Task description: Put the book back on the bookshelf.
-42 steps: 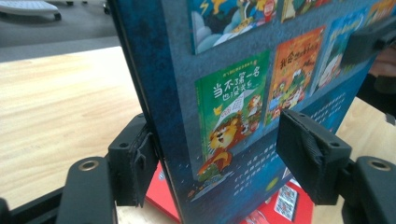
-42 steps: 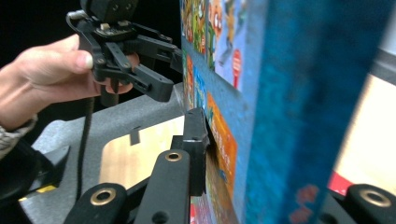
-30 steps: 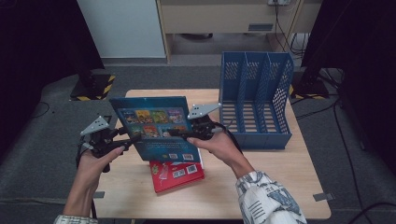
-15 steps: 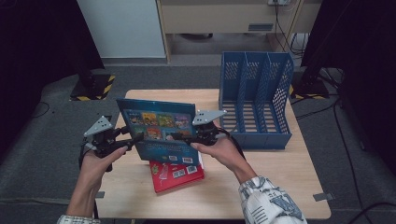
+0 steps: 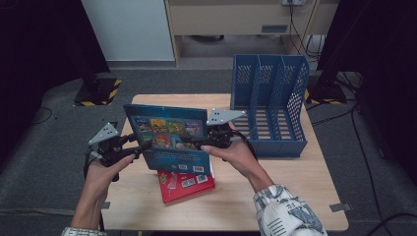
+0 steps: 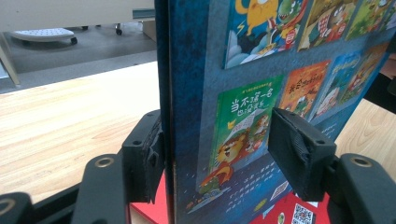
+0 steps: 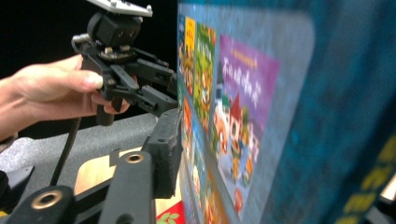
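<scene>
A large blue picture book (image 5: 169, 140) stood nearly upright in the air above the near-left part of the wooden table (image 5: 295, 191), its back cover of small colourful cover pictures facing the person. A second earlier it had leaned back more flatly; now it was raised closer to vertical.

The left gripper (image 5: 140, 146) held the book's left edge by the spine. In the left gripper view its jaws sat on either side of the book (image 6: 243, 112): the left pad was against the spine side, while the right one stood over the back cover, and whether that pad pressed could not be told from the picture. They had eased slightly narrower over the last second.

The right gripper (image 5: 194, 144) was at the book's right side. Its jaws had just been opening from a near-closed pinch, and the right gripper view showed the near pad (image 7: 166, 149) standing just off the cover (image 7: 243, 121), so the book lay between the jaws without being squeezed. This looked like a handover or regrip, with the left gripper carrying the weight.

Directly below, a red book (image 5: 184, 182) lay flat on the table. Farther right stood a blue file rack (image 5: 270, 110) with upright dividers, its slots empty, probably where the book was headed.
</scene>
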Motion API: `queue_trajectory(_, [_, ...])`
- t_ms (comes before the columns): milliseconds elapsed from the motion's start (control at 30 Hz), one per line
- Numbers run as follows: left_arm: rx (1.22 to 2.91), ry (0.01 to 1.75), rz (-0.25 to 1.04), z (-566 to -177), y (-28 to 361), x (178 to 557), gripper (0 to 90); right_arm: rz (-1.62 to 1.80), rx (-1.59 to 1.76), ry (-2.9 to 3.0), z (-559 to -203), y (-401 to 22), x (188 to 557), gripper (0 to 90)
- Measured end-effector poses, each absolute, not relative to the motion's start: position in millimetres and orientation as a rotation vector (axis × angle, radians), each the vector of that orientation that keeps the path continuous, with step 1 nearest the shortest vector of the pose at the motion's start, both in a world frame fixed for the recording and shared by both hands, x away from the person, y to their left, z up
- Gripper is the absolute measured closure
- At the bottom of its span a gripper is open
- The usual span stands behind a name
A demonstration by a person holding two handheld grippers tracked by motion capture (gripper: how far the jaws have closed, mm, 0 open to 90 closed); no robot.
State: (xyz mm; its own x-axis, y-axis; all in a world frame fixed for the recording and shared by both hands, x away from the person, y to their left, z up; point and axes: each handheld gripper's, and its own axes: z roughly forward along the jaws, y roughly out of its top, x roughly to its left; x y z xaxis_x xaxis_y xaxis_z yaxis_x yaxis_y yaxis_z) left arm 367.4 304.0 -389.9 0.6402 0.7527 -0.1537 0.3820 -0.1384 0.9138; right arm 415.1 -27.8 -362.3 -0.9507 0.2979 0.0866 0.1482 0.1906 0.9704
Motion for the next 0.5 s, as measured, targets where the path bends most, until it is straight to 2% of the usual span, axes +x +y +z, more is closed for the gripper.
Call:
queue_trajectory(133, [1.754,0.919,0.418,-390,303,366,37.1,1.891,0.430,2.303,-356,-29,414,47.4])
queue_trajectory(233, [1.753,0.918,0.418,-390,302,365,37.1,1.897,0.422,2.301,-353,-29,413,46.8])
queue_trajectory(433, [1.753,0.920,0.423,-390,301,364,37.1,1.905,0.409,2.300,-346,-27,413,35.7])
queue_trajectory(500, [1.750,0.921,0.425,-390,300,363,37.0,1.902,0.411,2.299,-344,-27,413,35.7])
